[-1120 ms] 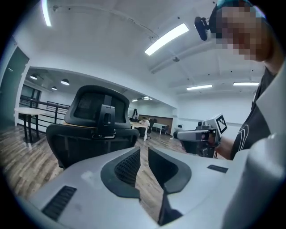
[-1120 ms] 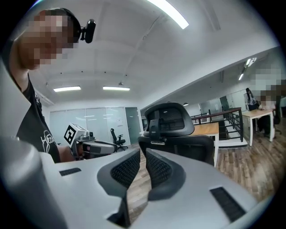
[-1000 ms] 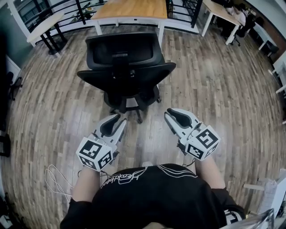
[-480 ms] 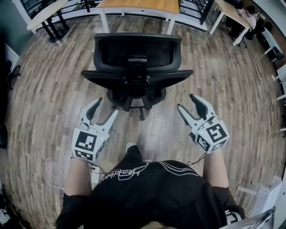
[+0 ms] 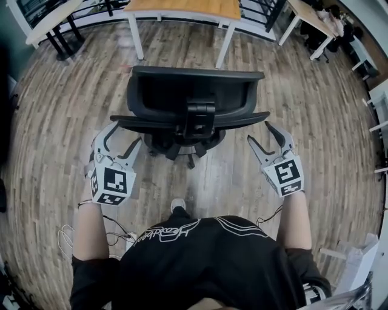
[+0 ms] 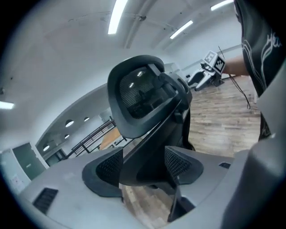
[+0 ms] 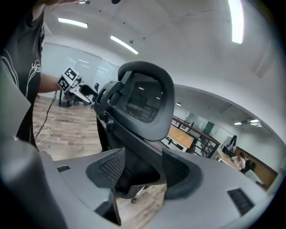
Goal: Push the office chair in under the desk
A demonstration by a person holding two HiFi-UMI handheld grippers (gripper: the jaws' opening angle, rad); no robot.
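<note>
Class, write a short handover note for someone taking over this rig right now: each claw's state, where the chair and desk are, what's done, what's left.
Left claw: open, jaws have just been opening; one end of the office chair backrest lines up between them, not gripped.
Right claw: the same at the other end.
The chair stands on the floor short of the desk, its back towards you.
Done: claws brought to the backrest.
Left: push the chair in under the desk.
</note>
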